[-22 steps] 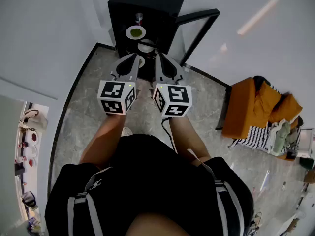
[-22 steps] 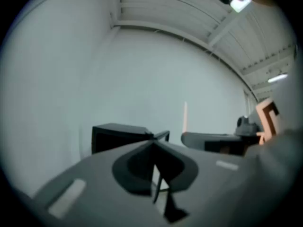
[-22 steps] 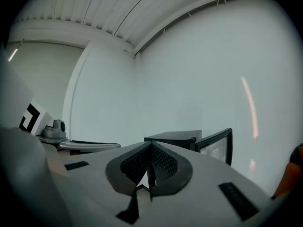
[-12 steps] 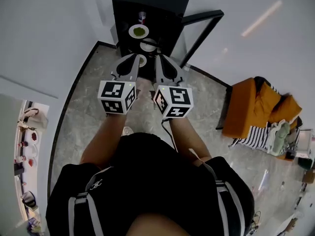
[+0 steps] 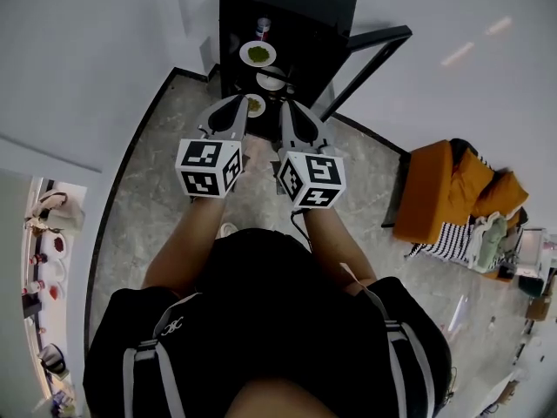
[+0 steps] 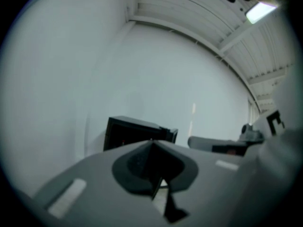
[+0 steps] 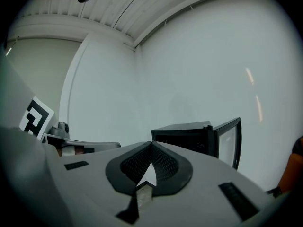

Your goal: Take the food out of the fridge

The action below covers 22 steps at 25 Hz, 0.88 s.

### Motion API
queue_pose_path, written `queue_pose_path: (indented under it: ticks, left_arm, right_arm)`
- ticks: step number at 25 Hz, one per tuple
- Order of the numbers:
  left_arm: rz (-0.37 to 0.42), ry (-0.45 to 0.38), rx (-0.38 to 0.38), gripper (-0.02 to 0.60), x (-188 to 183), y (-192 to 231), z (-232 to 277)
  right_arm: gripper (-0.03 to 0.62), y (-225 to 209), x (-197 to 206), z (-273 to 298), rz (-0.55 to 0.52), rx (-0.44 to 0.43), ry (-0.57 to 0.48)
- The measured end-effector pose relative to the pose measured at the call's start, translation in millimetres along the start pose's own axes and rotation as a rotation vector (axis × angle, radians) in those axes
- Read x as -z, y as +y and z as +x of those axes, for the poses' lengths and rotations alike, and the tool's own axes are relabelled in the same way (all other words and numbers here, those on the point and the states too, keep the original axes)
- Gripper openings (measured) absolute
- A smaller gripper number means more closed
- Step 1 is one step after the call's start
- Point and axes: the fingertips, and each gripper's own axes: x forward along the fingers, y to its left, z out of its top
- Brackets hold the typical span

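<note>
A small black fridge stands against the white wall with its glass door swung open to the right. On its shelves I see a can, a plate of green food, a second plate and a lower dish of food. My left gripper and right gripper are held side by side in front of the opening, short of the shelves, both shut and empty. The left gripper faces the fridge. The right gripper faces the fridge and its door.
An orange seat piled with clothes stands on the stone floor to the right. A black skirting strip runs along the left wall. A shelf with small items shows at the far left edge.
The fridge has slid to the right in the head view and a little more of its shelves shows. Both grippers stay shut, side by side.
</note>
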Motion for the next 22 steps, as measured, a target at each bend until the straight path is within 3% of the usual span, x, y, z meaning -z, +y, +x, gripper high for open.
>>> queue_pose_path:
  ticks: [7,15,22]
  left_arm:
    - [-0.048,0.031,0.088,0.002,13.8,24.8,15.4]
    - [-0.072,0.049,0.075,0.002,21.0,59.2,45.6]
    - [-0.038,0.062,0.08,0.002,17.3,77.5,111.1]
  right_arm:
    - [0.0,3.3,9.2,22.1,-0.007,0.079,-0.005]
    - [0.0,2.9,25.7,70.1,-0.016,0.052,0.035]
    - [0.0,-28.1,27.9,136.9,-0.035,0.003,0.033]
